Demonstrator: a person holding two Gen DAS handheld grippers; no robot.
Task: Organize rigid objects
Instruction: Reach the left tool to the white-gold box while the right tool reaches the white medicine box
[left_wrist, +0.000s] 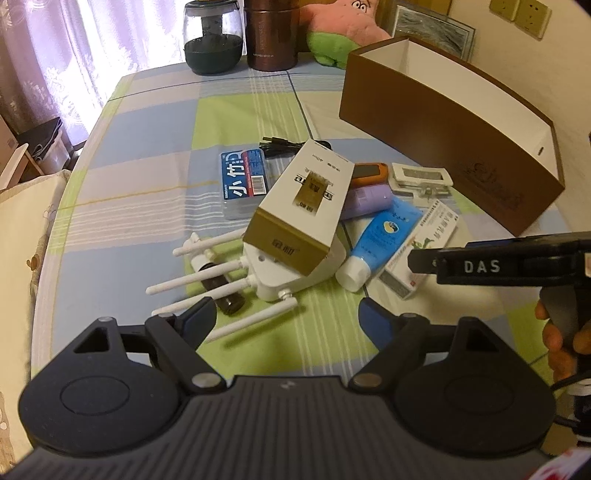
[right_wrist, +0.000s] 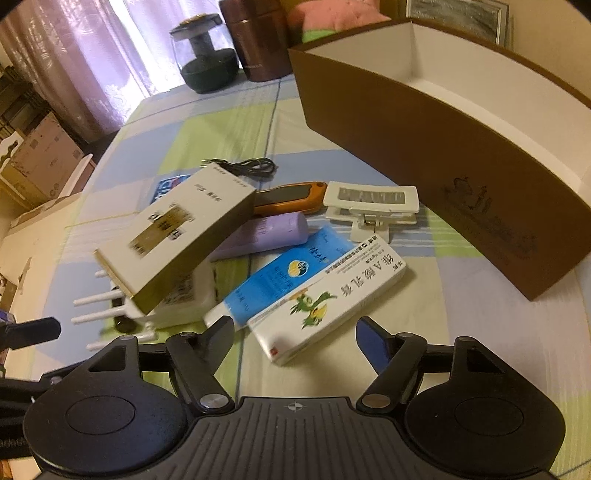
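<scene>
The left gripper (left_wrist: 288, 317) hangs with jaws apart and empty over the white router (left_wrist: 280, 273), at its twelve o'clock. Further right, the right gripper (right_wrist: 295, 332) is also spread and holds nothing. The white medicine carton (right_wrist: 325, 299) lies between its tips, long axis toward one o'clock. The brown box (right_wrist: 424, 147) waits at two o'clock, nearer the right hand.

The counter (left_wrist: 147, 155) wears a checked cloth of blue, green and white. At its centre lie a white router (left_wrist: 280, 273), a blue tube (left_wrist: 380, 240), a white medicine carton (right_wrist: 325, 302), a blue battery pack (left_wrist: 242, 181) and a black cable (left_wrist: 284, 146). A brown open box (left_wrist: 443, 147) stands toward 2 o'clock; a glass jar (left_wrist: 213, 37) and brown canister (left_wrist: 271, 35) stand at 12.
</scene>
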